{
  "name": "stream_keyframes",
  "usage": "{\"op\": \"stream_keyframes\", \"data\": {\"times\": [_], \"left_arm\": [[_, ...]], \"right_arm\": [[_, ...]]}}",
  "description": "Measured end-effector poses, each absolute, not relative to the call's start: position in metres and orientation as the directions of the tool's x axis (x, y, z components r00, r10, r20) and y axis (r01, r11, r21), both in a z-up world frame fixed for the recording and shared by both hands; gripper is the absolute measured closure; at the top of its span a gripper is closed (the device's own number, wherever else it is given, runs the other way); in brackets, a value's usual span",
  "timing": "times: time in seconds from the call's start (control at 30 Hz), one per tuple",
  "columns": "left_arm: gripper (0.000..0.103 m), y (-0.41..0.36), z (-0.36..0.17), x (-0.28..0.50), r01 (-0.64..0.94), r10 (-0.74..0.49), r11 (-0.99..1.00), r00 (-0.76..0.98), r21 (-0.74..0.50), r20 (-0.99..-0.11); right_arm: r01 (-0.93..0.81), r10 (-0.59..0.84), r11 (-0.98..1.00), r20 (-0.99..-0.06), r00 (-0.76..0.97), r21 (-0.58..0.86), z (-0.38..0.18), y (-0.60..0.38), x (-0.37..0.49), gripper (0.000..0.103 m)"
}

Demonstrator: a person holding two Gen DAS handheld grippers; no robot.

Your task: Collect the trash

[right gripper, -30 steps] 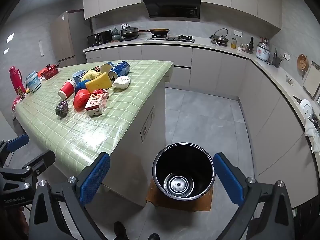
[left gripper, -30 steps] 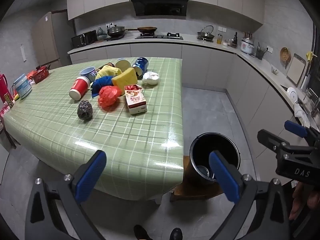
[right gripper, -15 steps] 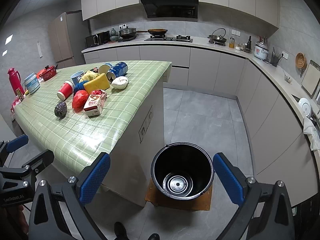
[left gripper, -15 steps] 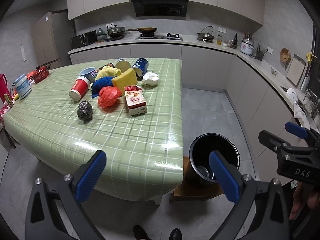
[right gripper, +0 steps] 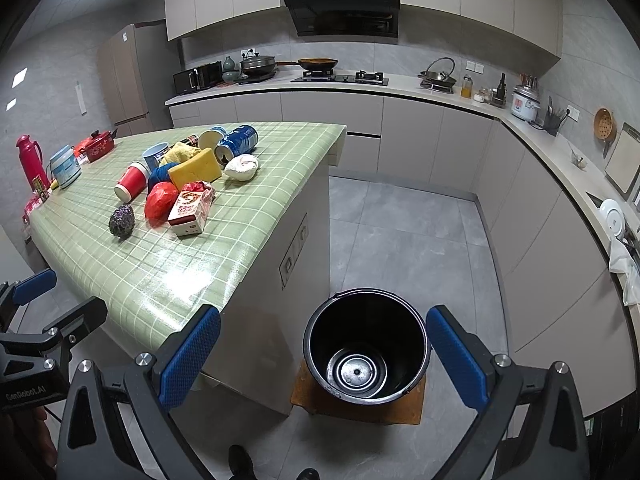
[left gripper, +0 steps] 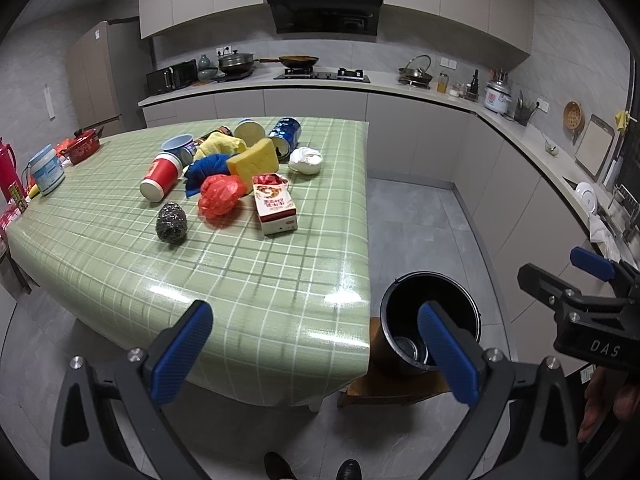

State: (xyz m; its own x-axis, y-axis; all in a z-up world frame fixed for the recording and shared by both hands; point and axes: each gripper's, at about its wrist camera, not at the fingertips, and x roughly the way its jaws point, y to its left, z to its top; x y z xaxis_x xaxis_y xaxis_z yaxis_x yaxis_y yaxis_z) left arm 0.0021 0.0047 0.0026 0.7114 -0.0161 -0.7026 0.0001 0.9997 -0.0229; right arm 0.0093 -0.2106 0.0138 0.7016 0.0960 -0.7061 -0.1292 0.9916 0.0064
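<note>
Two grippers hang spread wide with nothing between their pads: the left gripper (left gripper: 316, 346) is poised over the near edge of the table (left gripper: 248, 280), and the right gripper (right gripper: 324, 354) sits above the black bucket (right gripper: 366, 354), which stands on a small brown board on the floor just beside the table's corner. The bucket appears to hold no trash, only its ribbed bottom showing. The trash lies in a loose heap on the far half of the green checked cloth, well apart from both tools: a torn carton (left gripper: 275, 204) nearest, a red plastic bag (left gripper: 221, 198) touching its left side, a steel scourer (left gripper: 172, 224) standing alone in front, then a yellow sponge (left gripper: 254, 162), a blue cloth (left gripper: 208, 168), a red paper cup (left gripper: 160, 176) on its side, a white crumpled wad (left gripper: 306, 161) and a blue can (left gripper: 286, 136) behind.

By my reading nothing is collected yet; this is the approach before the first pick. The next move calls for reaching the left tool forward across the cloth to an outlying piece, likely the scourer or the carton, and straddling it squarely before closing.
</note>
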Motion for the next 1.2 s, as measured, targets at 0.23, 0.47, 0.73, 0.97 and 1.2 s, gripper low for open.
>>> {"op": "stream_keyframes", "data": {"times": [0.23,0.47,0.73,0.97,1.2], "left_arm": [[0.000,0.005,0.003,0.002,0.000,-0.016,1.000,0.711,-0.023,-0.703],[0.000,0.005,0.002,0.003,0.001,-0.017,1.000,0.712,-0.024,-0.702],[0.000,0.005,0.003,0.004,0.000,-0.017,1.000,0.712,-0.024,-0.702],[0.000,0.005,0.003,0.004,0.001,-0.018,1.000,0.712,-0.024,-0.702],[0.000,0.005,0.002,0.004,0.001,-0.017,1.000,0.712,-0.023,-0.702]], "right_arm": [[-0.128,0.095,0.992,-0.708,0.700,0.006,0.013,-0.208,0.016,0.000],[-0.128,0.096,0.992,-0.708,0.699,0.007,0.013,-0.208,0.019,0.000],[-0.128,0.096,0.992,-0.708,0.699,0.008,0.013,-0.208,0.018,0.000],[-0.128,0.096,0.992,-0.708,0.700,0.009,0.013,-0.208,0.019,0.000],[-0.129,0.096,0.992,-0.709,0.698,0.007,0.012,-0.207,0.019,0.000]]}}
